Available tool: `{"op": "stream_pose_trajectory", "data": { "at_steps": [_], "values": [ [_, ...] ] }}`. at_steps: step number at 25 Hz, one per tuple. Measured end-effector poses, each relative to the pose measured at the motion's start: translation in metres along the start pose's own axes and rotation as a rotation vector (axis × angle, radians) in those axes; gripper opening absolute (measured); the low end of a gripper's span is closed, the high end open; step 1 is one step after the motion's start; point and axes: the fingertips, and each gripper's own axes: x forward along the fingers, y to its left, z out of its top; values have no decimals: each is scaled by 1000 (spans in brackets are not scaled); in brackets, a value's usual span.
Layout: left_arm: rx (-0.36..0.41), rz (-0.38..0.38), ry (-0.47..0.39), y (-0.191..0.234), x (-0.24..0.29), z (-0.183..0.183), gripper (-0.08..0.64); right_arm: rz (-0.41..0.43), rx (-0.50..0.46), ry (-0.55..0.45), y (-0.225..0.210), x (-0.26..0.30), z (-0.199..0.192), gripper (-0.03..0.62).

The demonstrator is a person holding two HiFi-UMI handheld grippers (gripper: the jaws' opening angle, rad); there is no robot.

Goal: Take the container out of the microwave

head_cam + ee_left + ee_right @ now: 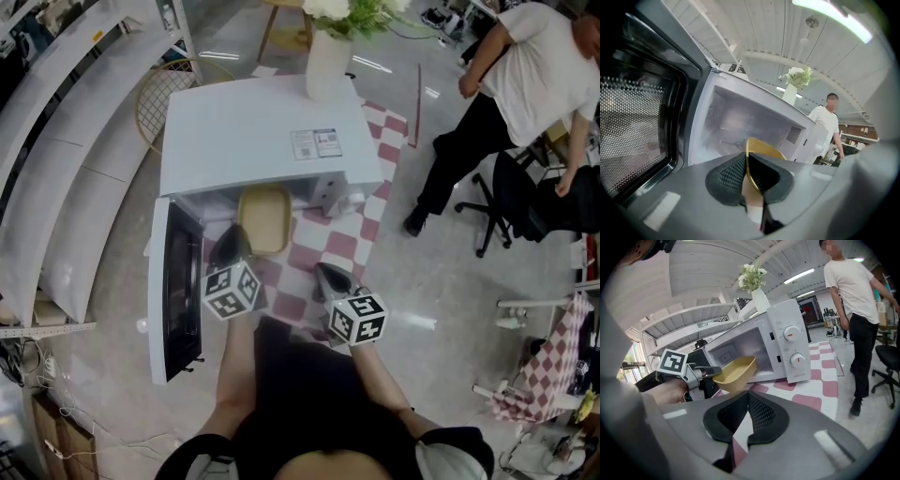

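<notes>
Left gripper (232, 246) – jaws clamped narrowly on the near rim of the yellow container (263, 218). The container is held off the checkered tablecloth (370, 220) at the mouth of the white microwave (262, 136), mostly outside the cavity. The microwave door (178, 281) stands swung open at the left. Right gripper (330, 278) – jaws closed together with nothing between them, positioned over the tablecloth to the right of the container.

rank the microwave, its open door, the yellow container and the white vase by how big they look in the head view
1. microwave
2. open door
3. yellow container and white vase: these look about alike. The vase stands higher, nearer the camera, so I leave them unranked.
</notes>
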Motion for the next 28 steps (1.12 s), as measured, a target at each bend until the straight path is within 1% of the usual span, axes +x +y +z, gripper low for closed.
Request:
{"op": "stream_pose_trajectory", "data": {
  "at_steps": [12,23,28],
  "values": [
    [-5,11,-13,-8,-35,-11,21,9,-8,-9,5,-28,-15,0],
    [-12,-1,-19,-17,-63,-23,22,-18,8,-24,-4,-48,-28,0],
    [-9,2,-26,-16,-78,-28,22,-14,9,-36,-3,-50,-30,0]
  ]
}}
